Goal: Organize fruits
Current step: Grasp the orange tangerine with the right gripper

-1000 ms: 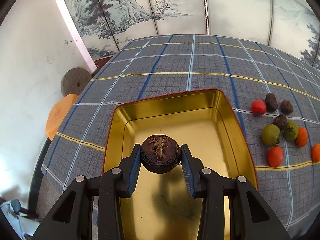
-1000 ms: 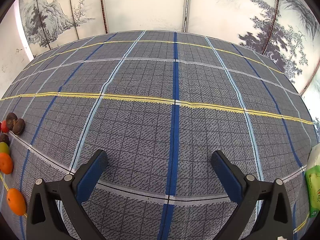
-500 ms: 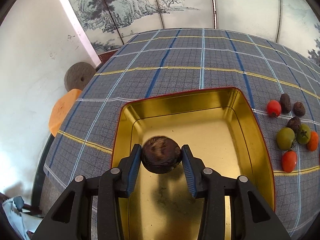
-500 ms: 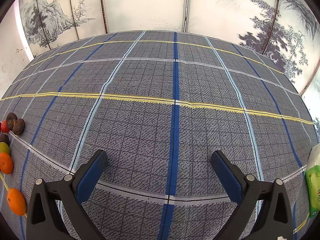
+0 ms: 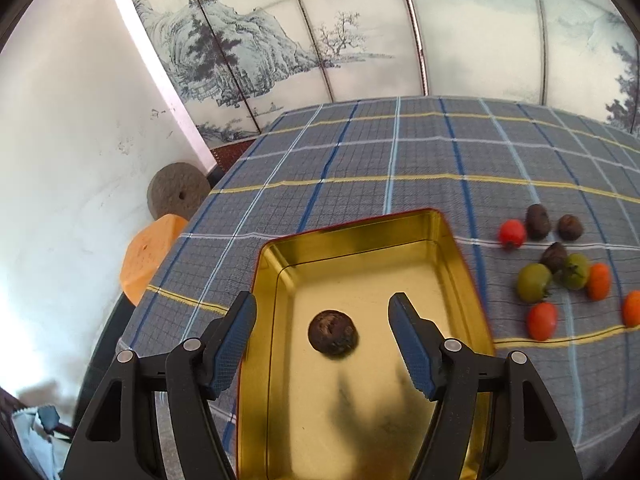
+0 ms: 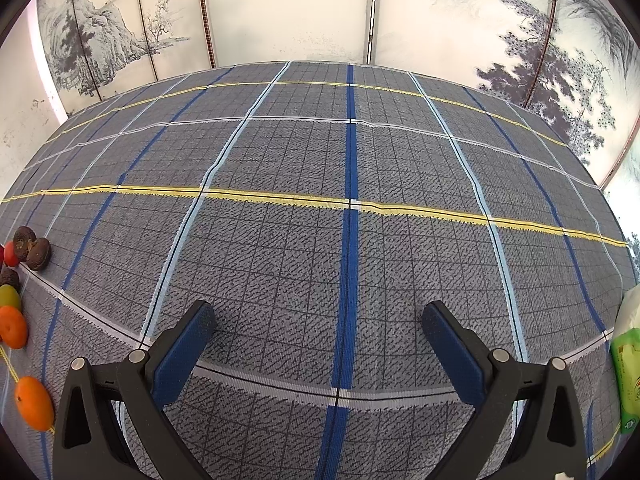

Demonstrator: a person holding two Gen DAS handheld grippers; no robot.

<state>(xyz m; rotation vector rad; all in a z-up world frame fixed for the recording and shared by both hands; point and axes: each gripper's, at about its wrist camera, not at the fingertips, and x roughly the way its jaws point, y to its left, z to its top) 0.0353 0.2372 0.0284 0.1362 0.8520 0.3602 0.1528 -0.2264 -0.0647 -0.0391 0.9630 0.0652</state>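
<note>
Left gripper (image 5: 322, 316): fingers just opened, half-spread, empty. Dark fruit (image 5: 332, 333): dropped between them into gold tin (image 5: 464, 268). Right gripper (image 6: 318, 330): wide, empty. Next: remaining fruits (image 5: 534, 282) on desk, beyond the tin's right side.

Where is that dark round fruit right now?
In the left wrist view, the dark round fruit lies on the floor of the gold tin tray, between the open left gripper fingers, touching neither.

Gold tray (image 5: 472, 280) near end cut off; green packet (image 6: 628, 376) half out of frame
</note>
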